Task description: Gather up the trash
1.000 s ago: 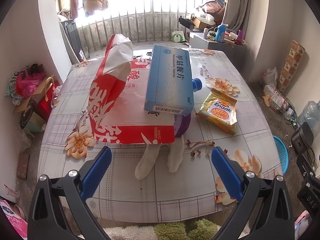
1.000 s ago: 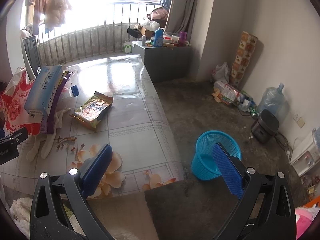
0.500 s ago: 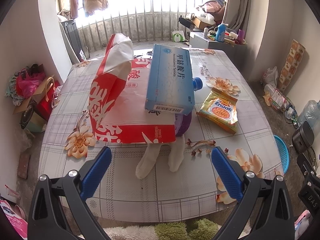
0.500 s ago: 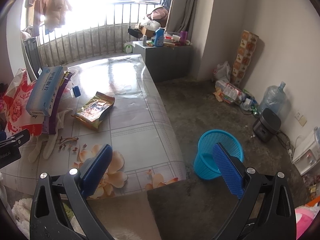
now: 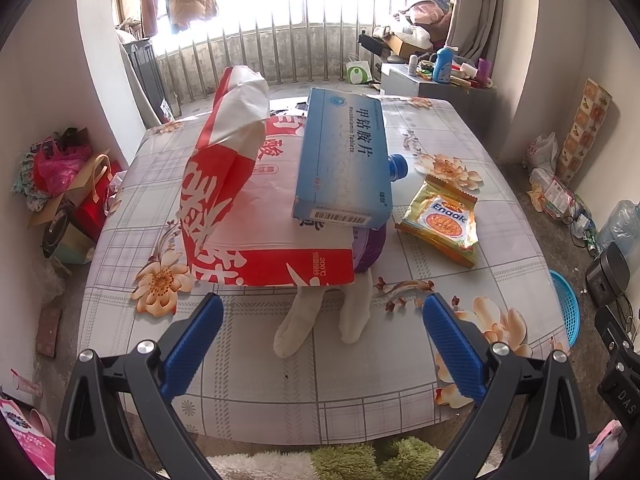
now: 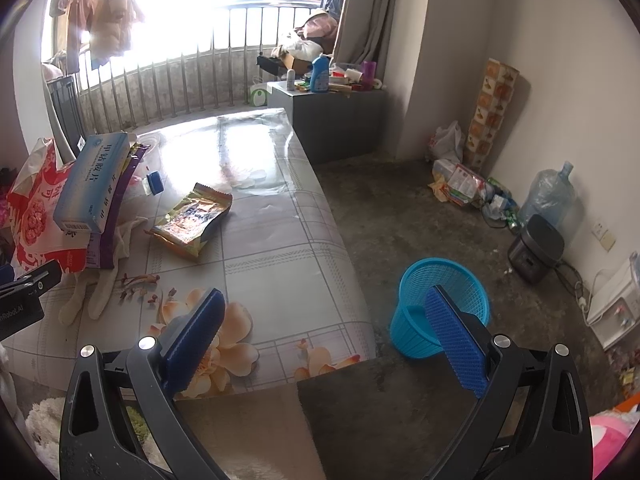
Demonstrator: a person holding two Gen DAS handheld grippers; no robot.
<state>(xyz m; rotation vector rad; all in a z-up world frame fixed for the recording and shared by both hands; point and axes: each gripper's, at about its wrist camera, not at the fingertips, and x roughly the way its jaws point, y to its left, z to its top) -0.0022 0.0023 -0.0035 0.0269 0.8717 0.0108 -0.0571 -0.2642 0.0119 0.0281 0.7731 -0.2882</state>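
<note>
At the near edge of the floral-patterned surface (image 5: 256, 384), the left gripper (image 5: 320, 332) hangs with its jaws wide apart, holding and touching nothing. Ahead of it lies the trash: a red-and-white bag (image 5: 248, 208) lying flat, a blue tablet box (image 5: 344, 160) resting tilted on top of it, a purple packet (image 5: 370, 246) showing beneath the box's near end, a blue bottle cap (image 5: 397, 166) just beyond, and a yellow snack wrapper (image 5: 442, 220) apart to the right. Two pale sock toes (image 5: 320, 320) protrude from under the bag, between the blue pads.

The right gripper (image 6: 324, 332), jaws likewise fully apart and empty, hovers over the surface's right corner. Its view alone shows the whole blue mesh basket (image 6: 440, 304) standing on the concrete floor (image 6: 400, 208) beside the surface; the left view catches only a sliver of it (image 5: 568, 308). The right view also shows a black cooker (image 6: 536, 248) and a water jug (image 6: 548, 196) near the wall. The left view alone shows the bags (image 5: 68, 184) heaped on the floor at the far side.
</note>
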